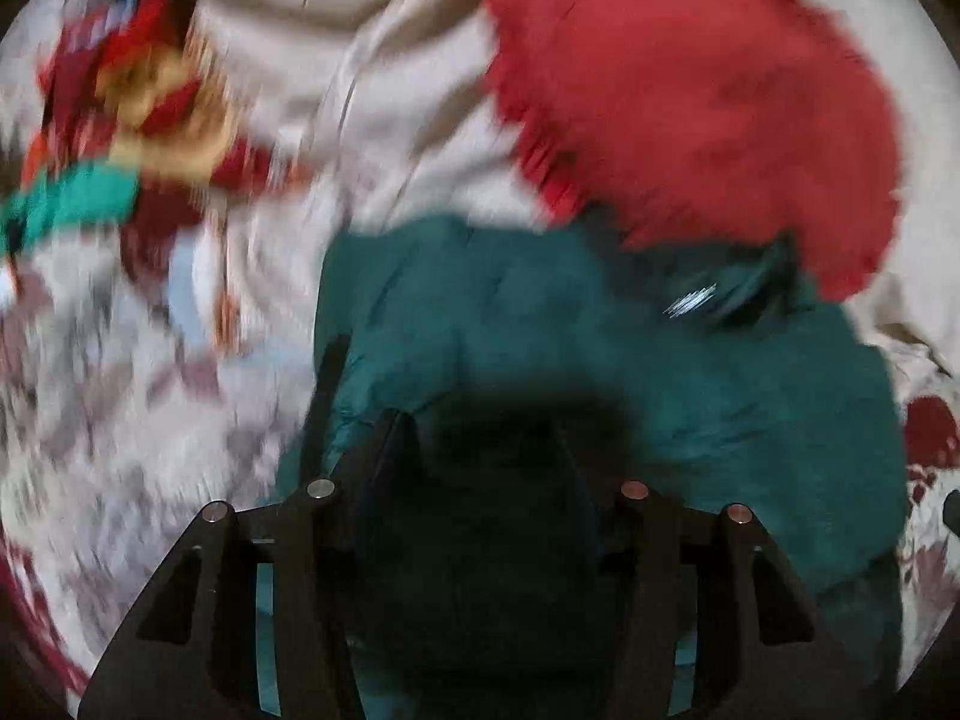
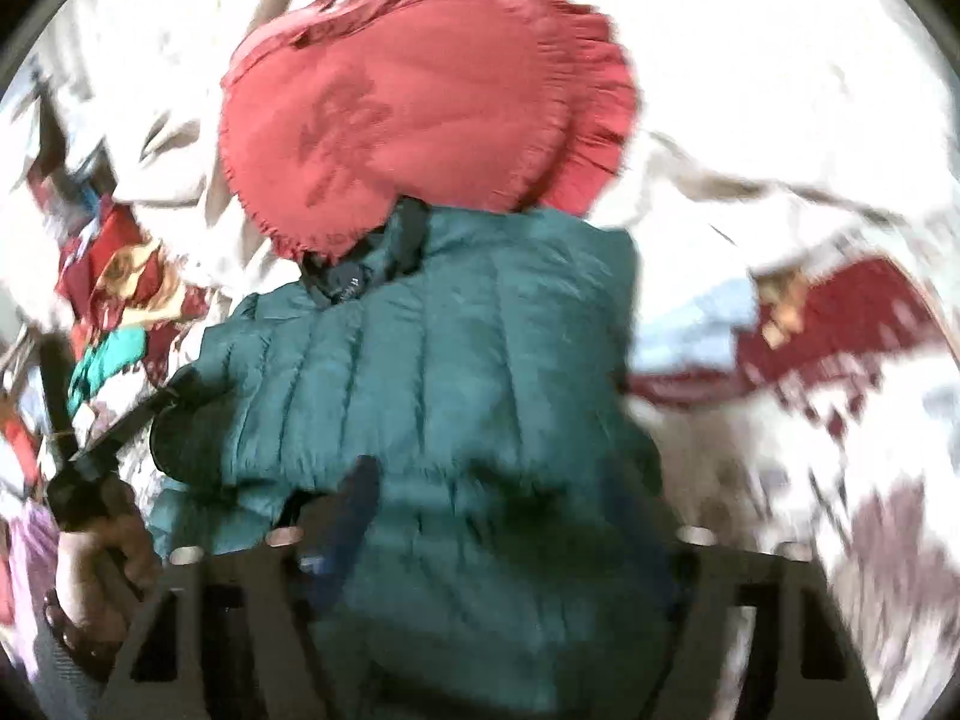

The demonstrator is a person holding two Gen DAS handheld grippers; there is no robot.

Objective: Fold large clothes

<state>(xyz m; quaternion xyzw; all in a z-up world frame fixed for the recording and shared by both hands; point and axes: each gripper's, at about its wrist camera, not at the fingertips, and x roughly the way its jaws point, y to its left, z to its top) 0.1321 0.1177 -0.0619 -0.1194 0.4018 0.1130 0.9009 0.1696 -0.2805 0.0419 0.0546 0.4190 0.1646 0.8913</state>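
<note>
Bedspread point(image 1: 150, 420) takes up most of both views: white w/ dark red pattern, badly blurred. Beige sheet point(image 1: 372, 60) lies rumpled over it toward the top of the left wrist view.

Next biggest: teal puffer jacket point(image 2: 432, 372), quilted, lying on the bed roughly centre in both views. Its dark collar point(image 2: 360, 276) points toward the top of the frame, w/ a small label on it, unreadable. In the right wrist view the jacket looks bunched up, its lower edge humped over the gripper fingers.

Red round cushion point(image 2: 408, 120) w/ frilled edge sits just above the collar end, its lower rim overlapping the jacket. Faint darker print on it, can't make out what.

Pile of mixed clothes point(image 1: 138, 120), red, yellow & teal-green, lies to the left of the jacket, well blurred.

Left gripper point(image 1: 480, 462): jaws part-way apart, dark jacket fabric fills the gap betw. them. Whether the pads actually press on it, can't tell, too dark there.

Right gripper point(image 2: 480, 510): teal fabric bulges betw. & over the fingers, jaws about half apart. Looks like a fistful of jacket is in there, but pad contact is hidden by blur, so can't tell if it's clamped.

Right wrist view also catches the left gripper at the left edge, its black fingers reaching onto the jacket's side, w/ the person's hand point(image 2: 102, 564) wrapped round its handle.
</note>
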